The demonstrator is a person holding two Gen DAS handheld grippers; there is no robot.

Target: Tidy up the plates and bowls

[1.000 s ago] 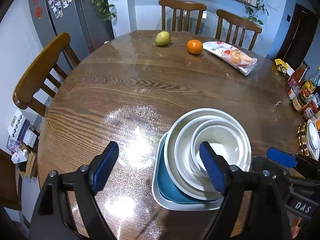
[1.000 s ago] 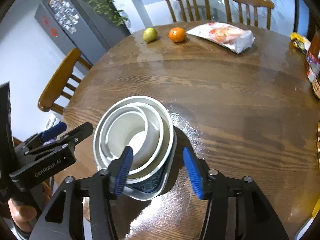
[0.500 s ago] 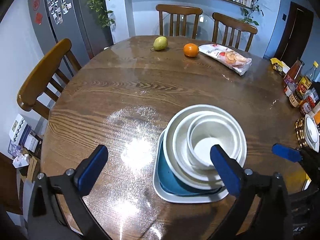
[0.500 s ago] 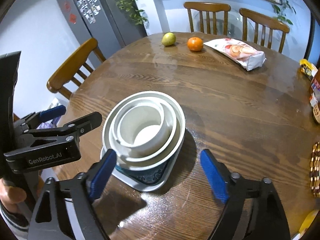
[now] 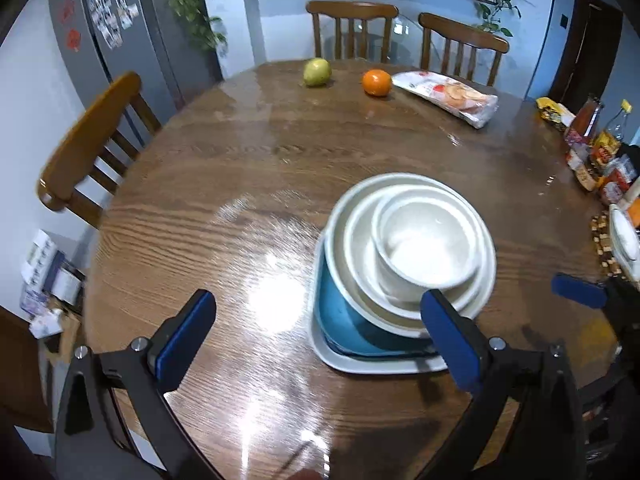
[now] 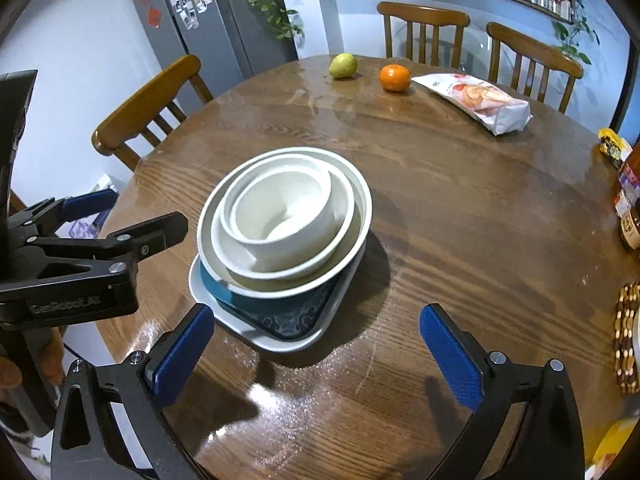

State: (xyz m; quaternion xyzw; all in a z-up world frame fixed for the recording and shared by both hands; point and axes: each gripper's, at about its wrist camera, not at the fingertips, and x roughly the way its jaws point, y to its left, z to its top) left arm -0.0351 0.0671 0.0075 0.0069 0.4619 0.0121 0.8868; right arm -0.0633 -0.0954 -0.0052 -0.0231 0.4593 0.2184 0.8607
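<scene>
A stack of dishes stands on the round wooden table [image 5: 256, 160]: a white square plate [image 5: 340, 360] at the bottom, a blue plate [image 5: 344, 320] on it, then nested white bowls [image 5: 424, 240]. The stack also shows in the right wrist view, with the white bowls [image 6: 284, 216] on the blue plate [image 6: 288, 316]. My left gripper [image 5: 320, 336] is open and empty, held above the table just before the stack. My right gripper [image 6: 316, 344] is open and empty, near the stack's front. The left gripper also shows at the left of the right wrist view [image 6: 132, 220].
A pear [image 5: 317, 72], an orange [image 5: 376, 82] and a snack bag [image 5: 452, 96] lie at the far side. Bottles and jars [image 5: 600, 152] stand at the right edge, with a beaded trivet [image 6: 628, 336]. Wooden chairs [image 5: 92, 140] surround the table. A fridge [image 6: 192, 20] stands at the back left.
Both grippers have opened wider and pulled back and up from the stack. The bowls stay nested on the plates.
</scene>
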